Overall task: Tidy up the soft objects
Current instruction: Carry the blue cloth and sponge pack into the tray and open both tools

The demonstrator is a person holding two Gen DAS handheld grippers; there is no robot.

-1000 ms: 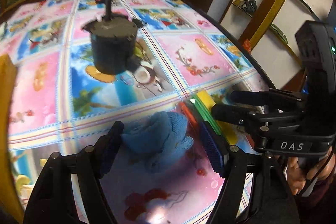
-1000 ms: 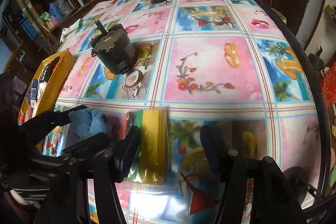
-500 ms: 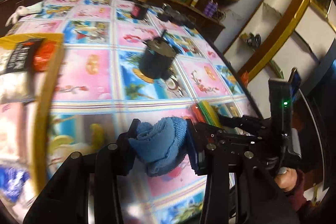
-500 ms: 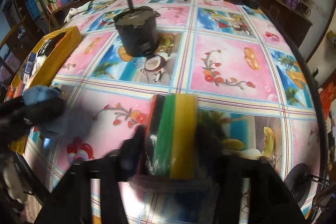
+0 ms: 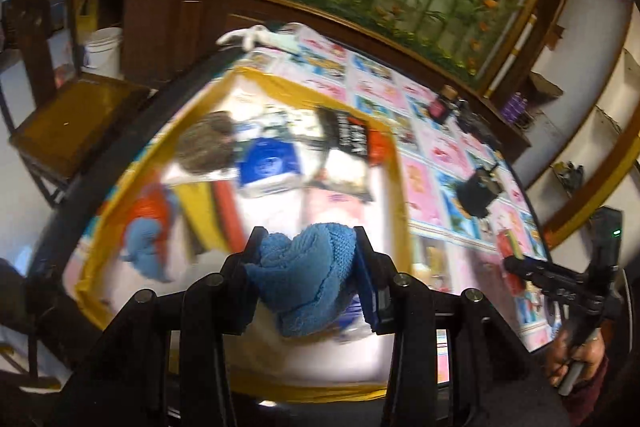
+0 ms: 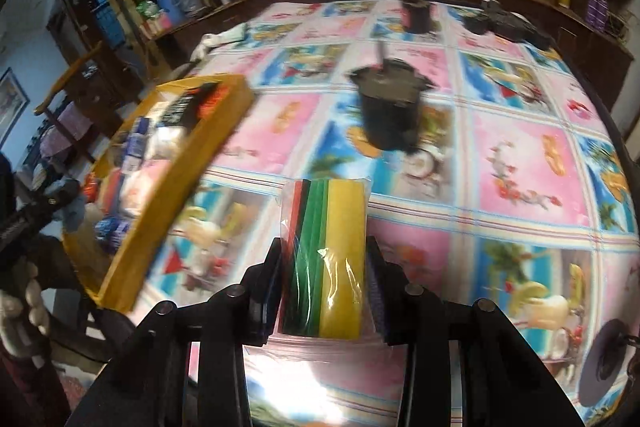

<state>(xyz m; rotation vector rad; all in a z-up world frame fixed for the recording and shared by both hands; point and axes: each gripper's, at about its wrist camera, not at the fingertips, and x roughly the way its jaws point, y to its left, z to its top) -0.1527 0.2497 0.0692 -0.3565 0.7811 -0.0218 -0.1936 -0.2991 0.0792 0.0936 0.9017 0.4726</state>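
here, blue cloth (image 5: 308,275) between left tongs (image 5: 308,267)

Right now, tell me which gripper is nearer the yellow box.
Left. The left gripper, holding the blue cloth, hangs over the yellow box; the right gripper is off beside it.

Two downward wrist views, shared yellow box (image 5: 396,163).
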